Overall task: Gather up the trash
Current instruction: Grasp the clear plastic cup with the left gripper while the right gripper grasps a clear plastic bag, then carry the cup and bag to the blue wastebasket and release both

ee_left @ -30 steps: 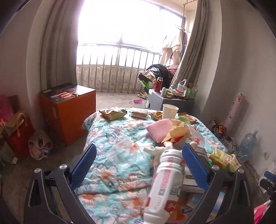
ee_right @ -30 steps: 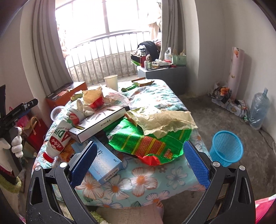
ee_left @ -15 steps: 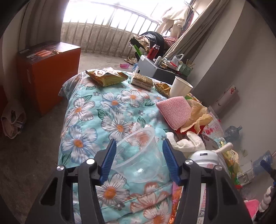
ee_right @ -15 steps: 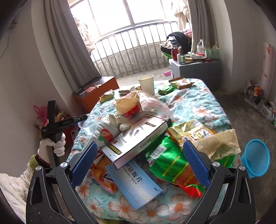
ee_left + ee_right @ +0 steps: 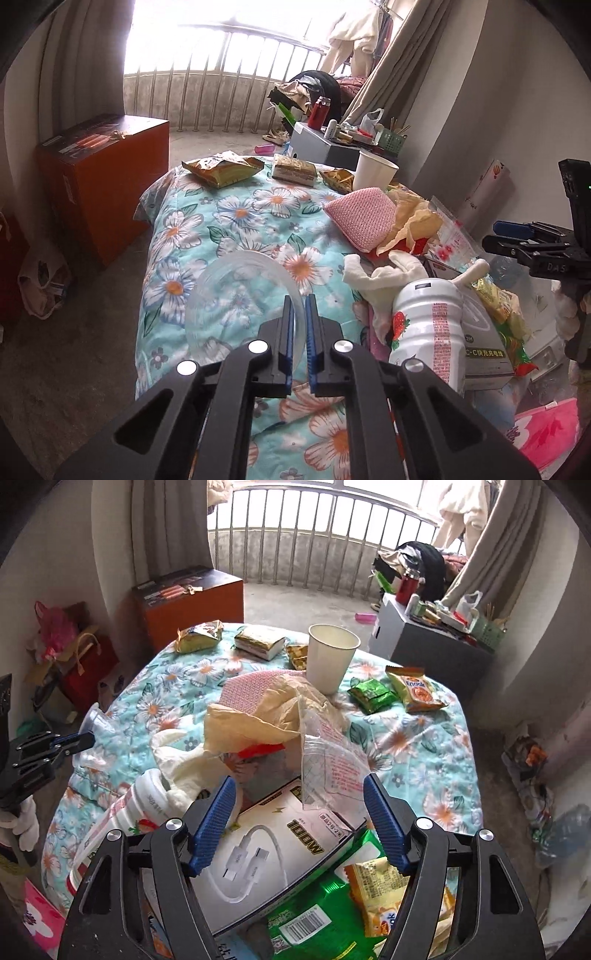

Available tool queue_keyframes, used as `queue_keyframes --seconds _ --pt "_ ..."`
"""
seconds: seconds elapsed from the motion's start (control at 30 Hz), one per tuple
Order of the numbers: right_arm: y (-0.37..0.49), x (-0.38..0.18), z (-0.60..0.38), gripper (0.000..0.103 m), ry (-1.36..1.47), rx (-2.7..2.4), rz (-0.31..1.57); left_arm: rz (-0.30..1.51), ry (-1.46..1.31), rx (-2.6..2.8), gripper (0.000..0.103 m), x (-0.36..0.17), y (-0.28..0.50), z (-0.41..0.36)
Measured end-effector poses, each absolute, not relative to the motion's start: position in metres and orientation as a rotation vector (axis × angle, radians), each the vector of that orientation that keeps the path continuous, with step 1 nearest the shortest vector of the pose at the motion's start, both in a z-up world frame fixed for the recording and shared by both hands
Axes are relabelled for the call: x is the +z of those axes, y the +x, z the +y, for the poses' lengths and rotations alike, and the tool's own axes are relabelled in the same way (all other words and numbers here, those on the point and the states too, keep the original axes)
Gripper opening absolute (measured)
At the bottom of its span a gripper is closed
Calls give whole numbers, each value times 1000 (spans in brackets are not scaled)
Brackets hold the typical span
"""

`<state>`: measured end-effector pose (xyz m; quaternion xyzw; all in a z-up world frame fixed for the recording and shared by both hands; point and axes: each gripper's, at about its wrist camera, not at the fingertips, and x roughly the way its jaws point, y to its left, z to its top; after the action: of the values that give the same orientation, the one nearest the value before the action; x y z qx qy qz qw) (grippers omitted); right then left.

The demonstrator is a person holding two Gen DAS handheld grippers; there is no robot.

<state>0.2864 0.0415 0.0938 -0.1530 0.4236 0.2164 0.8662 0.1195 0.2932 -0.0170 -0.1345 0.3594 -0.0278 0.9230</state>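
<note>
A clear plastic cup point(image 5: 236, 291) lies on its side on the floral cloth point(image 5: 221, 221). My left gripper point(image 5: 299, 302) is closing, and its blue pads pinch the cup's rim. The right wrist view shows that same left gripper point(image 5: 75, 743) at the left with the cup point(image 5: 101, 722) at its tips. My right gripper point(image 5: 299, 797) is closing above a white cable box point(image 5: 273, 834) and a clear plastic bag point(image 5: 328, 764). Its pads touch neither of them. A white strawberry bottle point(image 5: 428, 325) lies beside the left gripper.
A paper cup point(image 5: 330, 657), a pink knitted cloth point(image 5: 360, 216), crumpled paper point(image 5: 251, 720), a white glove point(image 5: 380, 277) and several snack packets point(image 5: 413, 688) crowd the table. A green wrapper point(image 5: 325, 915) lies near its front. An orange cabinet point(image 5: 103, 177) stands on the left.
My left gripper dropped onto the clear cup and closed on its rim. My right gripper swung left from the green wrapper to the white box and its jaws narrowed.
</note>
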Motion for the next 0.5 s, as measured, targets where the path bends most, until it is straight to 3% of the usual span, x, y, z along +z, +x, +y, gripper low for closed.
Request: queue_keyframes --seconds 0.1,0.17,0.2,0.37,0.5 --pt "300 78 50 54 -407 419 907 728 -290 -54 5 -13 113 297" --pt "306 69 51 23 -444 392 933 713 -286 -34 5 -9 107 299" --pt "308 67 48 16 -437 376 947 707 -284 -23 5 -7 104 300" --pt "307 84 19 6 -344 311 894 661 -261 35 5 8 92 304" --pt "300 110 -8 4 -247 285 824 624 -240 60 5 28 85 301"
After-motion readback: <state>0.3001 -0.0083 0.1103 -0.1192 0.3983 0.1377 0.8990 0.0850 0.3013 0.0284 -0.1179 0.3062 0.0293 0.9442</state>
